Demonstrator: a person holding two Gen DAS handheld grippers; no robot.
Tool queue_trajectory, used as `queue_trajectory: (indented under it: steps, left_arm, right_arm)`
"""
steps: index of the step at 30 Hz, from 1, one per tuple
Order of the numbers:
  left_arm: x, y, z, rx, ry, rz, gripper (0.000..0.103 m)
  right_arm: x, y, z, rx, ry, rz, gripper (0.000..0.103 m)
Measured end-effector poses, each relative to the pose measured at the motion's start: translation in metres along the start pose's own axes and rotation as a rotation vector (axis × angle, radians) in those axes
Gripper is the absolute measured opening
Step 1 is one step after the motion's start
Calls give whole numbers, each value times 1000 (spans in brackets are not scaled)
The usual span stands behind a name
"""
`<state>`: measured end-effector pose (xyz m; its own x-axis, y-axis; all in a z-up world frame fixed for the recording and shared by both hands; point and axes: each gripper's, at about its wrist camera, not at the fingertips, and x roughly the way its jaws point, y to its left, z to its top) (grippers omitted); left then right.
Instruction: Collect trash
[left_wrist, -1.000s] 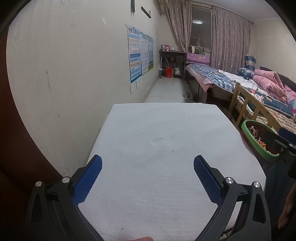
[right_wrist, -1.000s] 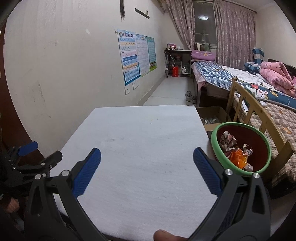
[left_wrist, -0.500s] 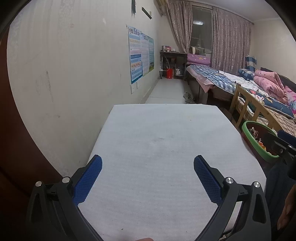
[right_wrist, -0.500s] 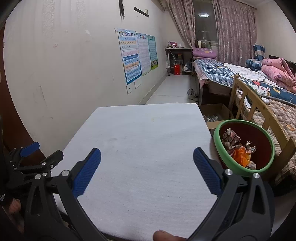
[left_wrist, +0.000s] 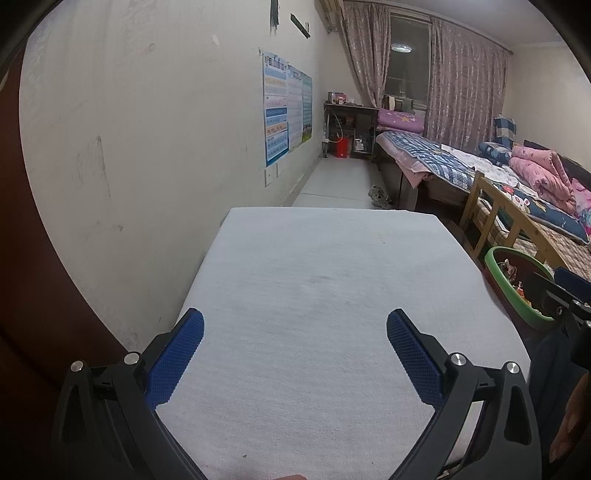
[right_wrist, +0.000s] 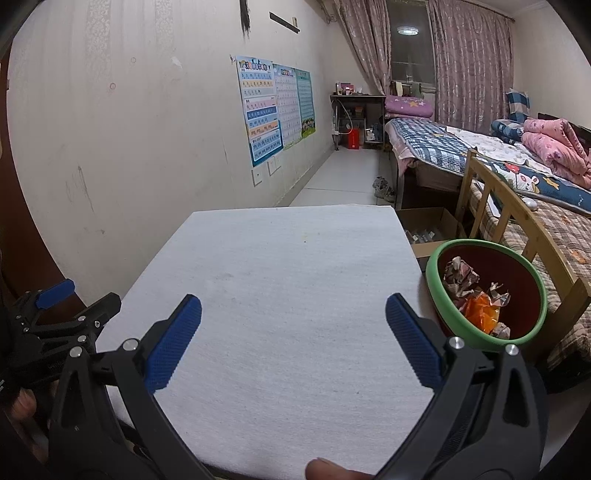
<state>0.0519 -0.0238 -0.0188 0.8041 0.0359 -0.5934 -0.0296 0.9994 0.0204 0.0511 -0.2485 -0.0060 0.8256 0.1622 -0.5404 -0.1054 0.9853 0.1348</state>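
Since the earlier frames, little has shifted: both grippers hold nearly the same pose, and the bin sits slightly lower and closer in the right wrist view. Left gripper (left_wrist: 295, 354): jaws spread wide apart, nothing between them, blue ribbed pads (left_wrist: 176, 360) poised over the near part of the tabletop (left_wrist: 325, 266). Right gripper (right_wrist: 293, 341): jaws likewise wide apart and empty, held over the same white, felt-like tabletop, with the left gripper visible at the left edge of its view. No loose item lies on the tabletop surface. Beside the tabletop's right edge stands a green-rimmed bin (right_wrist: 432, 266) with a dark red interior; it contains crumpled paper (right_wrist: 460, 275) and an orange wrapper (right_wrist: 480, 315). Just beyond the bin, a cardboard box (right_wrist: 428, 221) rests on the floor beside a wooden bed frame (right_wrist: 517, 210). Farther back: beds with patterned covers, a pink quilt (right_wrist: 554, 146), charts (right_wrist: 260, 110) on the left wall, a desk and curtains at the far end.
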Motion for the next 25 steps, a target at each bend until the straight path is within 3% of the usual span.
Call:
queue_trajectory:
  steps: [25]
  left_arm:
    - [-6, -7, 2, 18, -20, 13, 95]
  right_arm:
    - [2, -3, -2, -14, 6, -1, 98]
